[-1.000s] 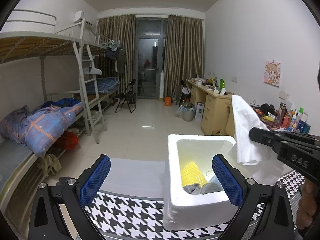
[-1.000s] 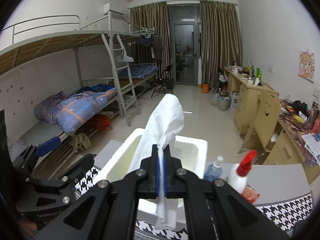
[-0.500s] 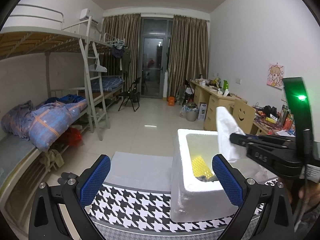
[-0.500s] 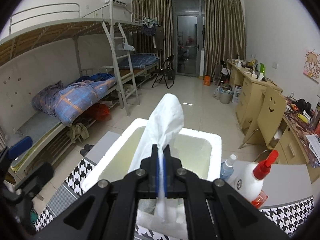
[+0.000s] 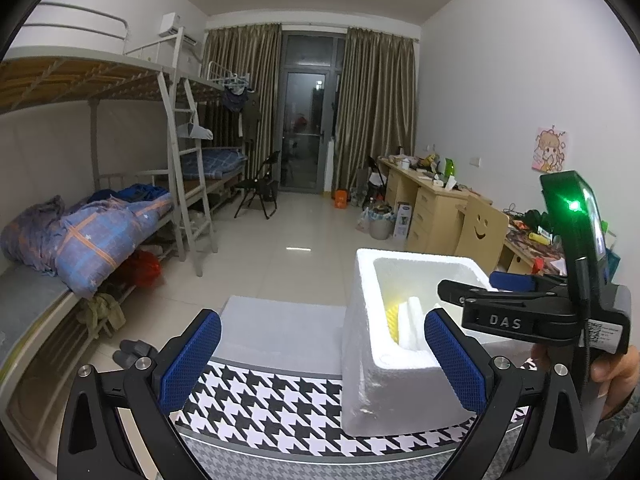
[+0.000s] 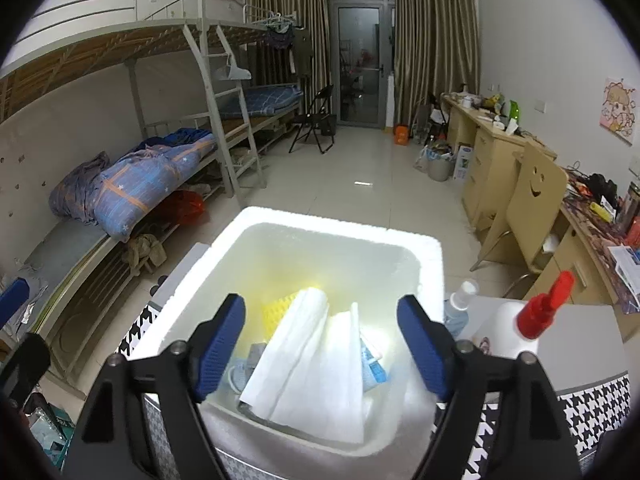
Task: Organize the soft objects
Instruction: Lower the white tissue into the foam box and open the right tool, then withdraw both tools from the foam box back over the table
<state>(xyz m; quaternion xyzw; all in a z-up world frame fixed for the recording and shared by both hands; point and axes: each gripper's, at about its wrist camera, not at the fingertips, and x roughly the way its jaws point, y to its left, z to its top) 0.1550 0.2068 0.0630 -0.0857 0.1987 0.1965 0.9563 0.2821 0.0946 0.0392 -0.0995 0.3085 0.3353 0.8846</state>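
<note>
One drop-off step just about finished: right gripper (image 6: 320, 332) over the white foam box (image 6: 340, 222), jaws just sprung wide apart, nothing pressed between the pads. White cloth (image 6: 316, 360) loose in the box at lower centre of the right wrist view, between and below the blue pads, leaning on a yellow mesh piece (image 6: 278, 308); probably free of both pads, though the glare hides the lower edges. Left gripper (image 5: 320, 354) idle at lower centre of its own view, jaws apart and empty, beside the box. Next: lift clear without snagging the cloth, then look for another soft item.
</note>
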